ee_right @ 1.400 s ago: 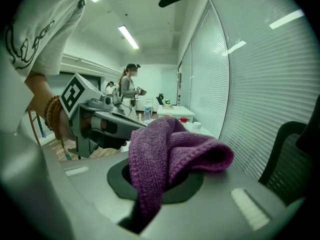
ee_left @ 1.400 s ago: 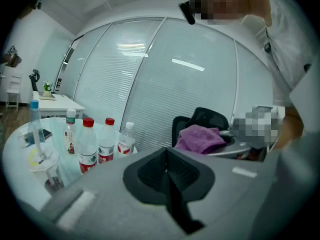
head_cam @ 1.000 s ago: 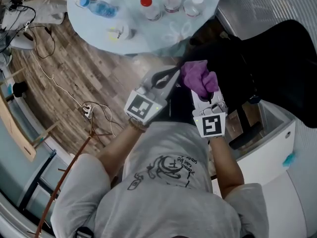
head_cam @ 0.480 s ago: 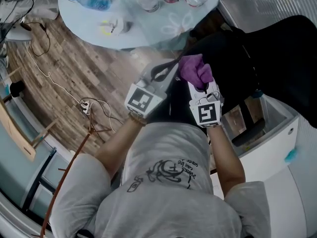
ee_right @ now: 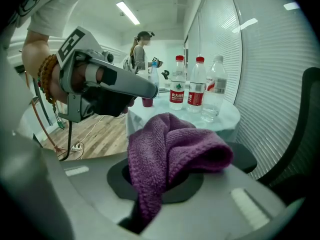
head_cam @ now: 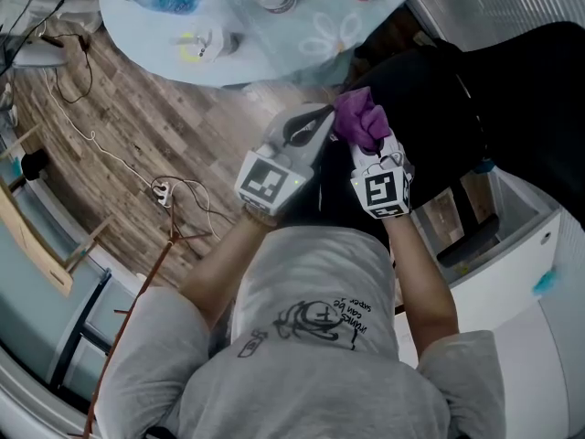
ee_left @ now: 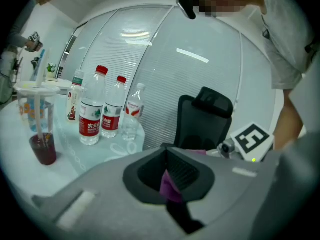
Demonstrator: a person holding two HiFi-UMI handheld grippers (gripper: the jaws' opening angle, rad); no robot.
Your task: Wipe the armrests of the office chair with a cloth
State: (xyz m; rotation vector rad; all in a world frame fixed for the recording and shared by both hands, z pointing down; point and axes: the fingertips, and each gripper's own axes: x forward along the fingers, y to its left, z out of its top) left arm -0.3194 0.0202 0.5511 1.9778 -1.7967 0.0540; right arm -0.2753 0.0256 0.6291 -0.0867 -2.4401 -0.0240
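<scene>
1. The wooden floor [head_cam: 174,126] is seen across the left of the head view, and a thin white cable [head_cam: 110,158] is trailed over it.
2. The black office chair [head_cam: 512,80] is set at the right of that view, and its back is seen upright in the left gripper view.
3. The round pale table [head_cam: 274,58] is placed at the top, just beside the chair.
4. The person, in a grey shirt [head_cam: 311,337], is seen from above, with both arms stretched toward the chair.
5. The left gripper [head_cam: 322,115] is held just left of the cloth. Its jaws are brought together at the tips and nothing is grasped. A sliver of purple is seen through the gap behind the tips.
6. The right gripper [head_cam: 367,143] is clenched on the cloth, which is pinched between its jaws.
7. The purple cloth [head_cam: 359,120] is bunched over the right jaws, above the chair's near edge. One fold is drooped toward a dark armrest [ee_right: 245,156], but contact cannot be judged.
8. Two red-capped bottles [ee_left: 91,111] are stood together on the table, with a clear bottle [ee_left: 132,111] beside them.
</scene>
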